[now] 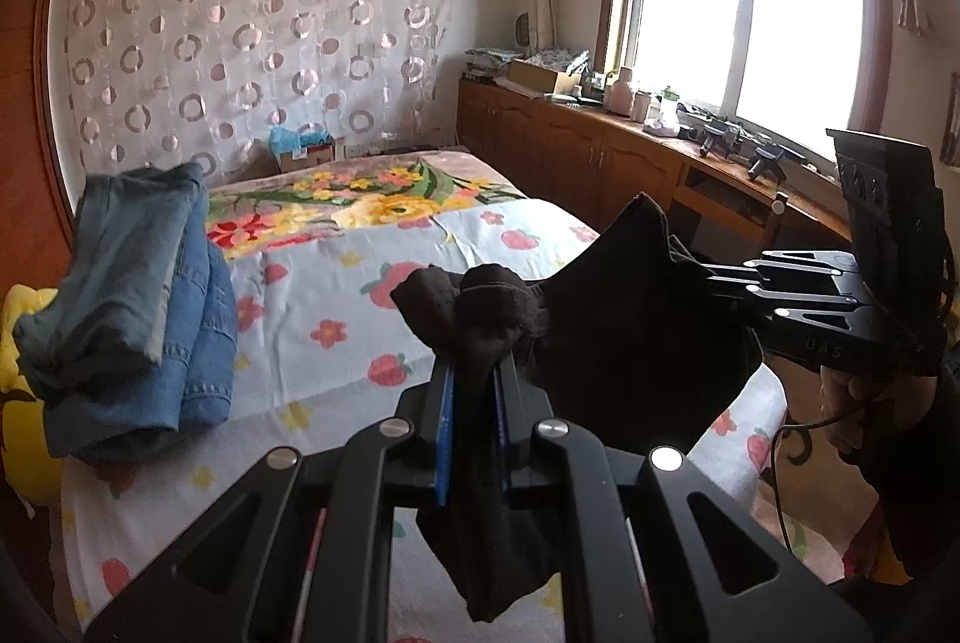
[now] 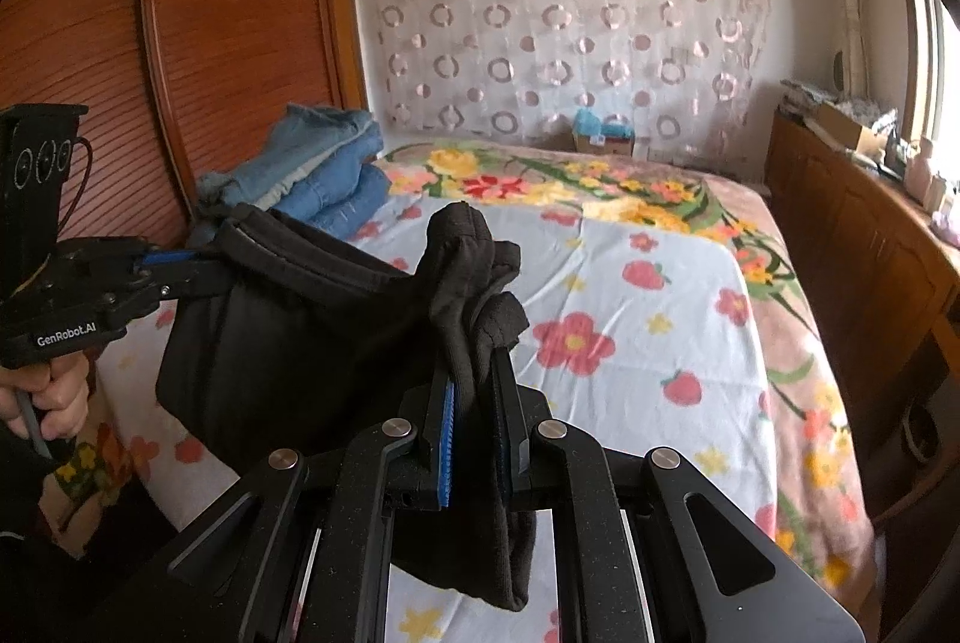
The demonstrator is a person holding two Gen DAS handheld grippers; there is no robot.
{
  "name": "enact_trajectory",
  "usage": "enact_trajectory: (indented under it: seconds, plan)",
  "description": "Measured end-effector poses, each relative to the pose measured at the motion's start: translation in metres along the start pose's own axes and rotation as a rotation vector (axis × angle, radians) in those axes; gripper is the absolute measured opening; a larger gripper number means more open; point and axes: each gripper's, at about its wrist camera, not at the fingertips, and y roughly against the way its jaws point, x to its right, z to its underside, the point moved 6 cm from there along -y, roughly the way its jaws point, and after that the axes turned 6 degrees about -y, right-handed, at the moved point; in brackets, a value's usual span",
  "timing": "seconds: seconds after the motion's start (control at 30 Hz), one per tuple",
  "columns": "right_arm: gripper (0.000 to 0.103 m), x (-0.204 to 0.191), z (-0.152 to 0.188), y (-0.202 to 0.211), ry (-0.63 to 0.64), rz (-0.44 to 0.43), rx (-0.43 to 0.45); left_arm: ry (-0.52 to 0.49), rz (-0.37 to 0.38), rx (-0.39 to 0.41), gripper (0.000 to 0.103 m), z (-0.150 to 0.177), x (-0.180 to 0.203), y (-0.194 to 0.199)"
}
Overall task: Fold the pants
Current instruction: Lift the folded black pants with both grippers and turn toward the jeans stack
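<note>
Left claw pinching black pants, above bed

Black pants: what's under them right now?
The black pants hang between the left gripper and right gripper, above the flowered bedsheet. The sheet directly beneath is hidden by the cloth.

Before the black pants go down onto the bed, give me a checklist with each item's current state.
1. Left gripper clamped on the black pants: ok.
2. Right gripper clamped on the pants: ok.
3. Cloth spanning between both grippers, lifted off the bed: ok.
4. Floral sheet ahead free for laying down: ok.
5. Folded jeans off to the side, apart from the pants: ok.
6. Pant legs hanging straight below: cannot tell, hidden.
</note>
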Motion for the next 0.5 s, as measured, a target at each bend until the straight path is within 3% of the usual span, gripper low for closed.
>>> enact_trajectory:
  seconds: [0.5]
  plan:
    - [0.008, -0.021, -0.044, -0.011, 0.043, -0.032, 0.053, 0.005, -0.061, 0.072, 0.008, -0.027, -0.027, 0.018]
